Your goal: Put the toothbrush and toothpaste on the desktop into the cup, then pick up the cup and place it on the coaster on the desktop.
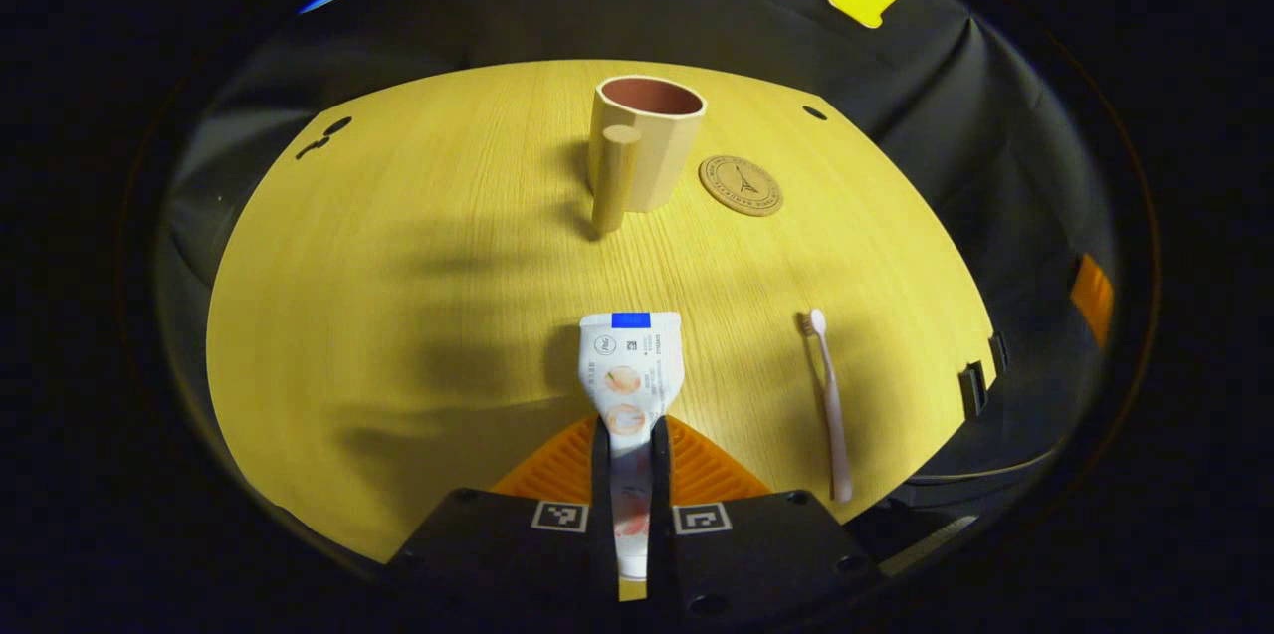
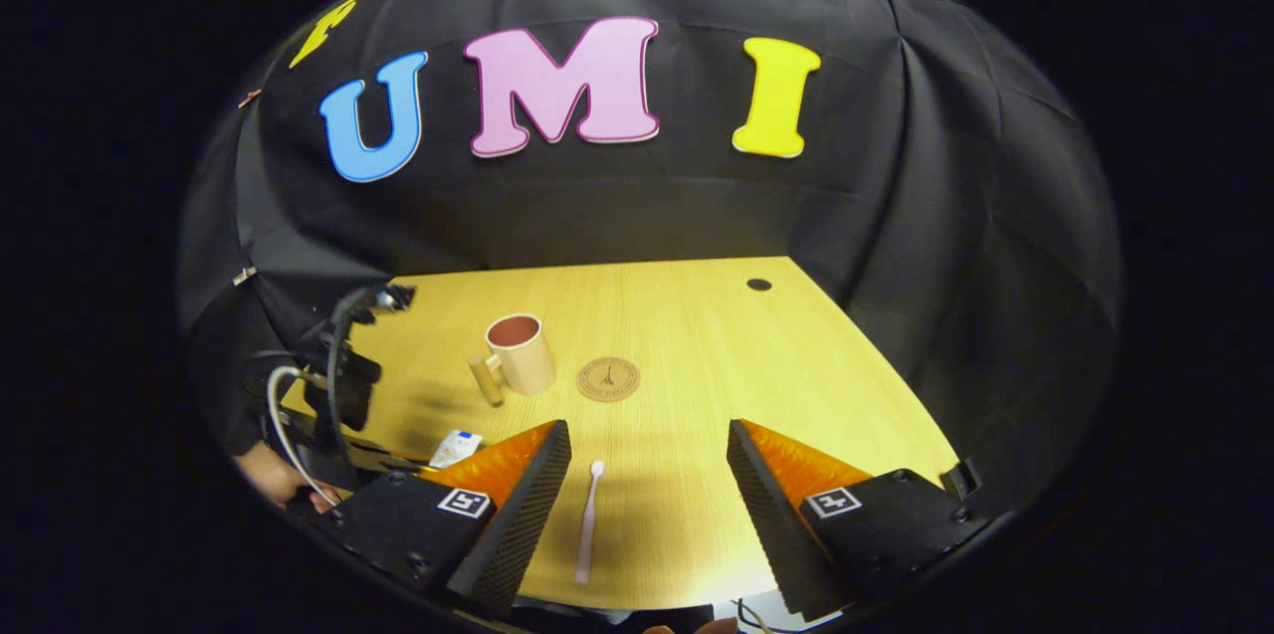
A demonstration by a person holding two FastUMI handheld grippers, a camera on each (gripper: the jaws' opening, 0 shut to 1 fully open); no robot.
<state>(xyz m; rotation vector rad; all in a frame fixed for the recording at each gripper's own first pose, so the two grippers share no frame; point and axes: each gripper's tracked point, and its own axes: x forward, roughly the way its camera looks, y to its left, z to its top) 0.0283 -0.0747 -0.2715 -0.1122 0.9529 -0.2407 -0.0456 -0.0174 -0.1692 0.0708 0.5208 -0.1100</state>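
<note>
Yellow worktop [image 1: 398,316] ahead: my left gripper [image 1: 631,475] has its fingers clamped on the toothpaste [image 1: 630,370], tube pointing straight toward the cup [image 1: 647,141] near the far edge. My right gripper [image 2: 647,515] hangs with fingers apart, the toothbrush [image 2: 588,523] lying lengthwise between them near the front edge.

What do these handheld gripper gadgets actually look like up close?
Each gripper, left and right, has a black boxy body carrying small square black-and-white tags, plus two wedge-shaped fingers with ribbed sides. Seen from the right gripper view, the left gripper carries a white cable and black wiring.

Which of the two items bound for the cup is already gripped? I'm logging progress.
The toothpaste: the left gripper is shut on its lower end. The toothbrush lies free on the desk.
</note>
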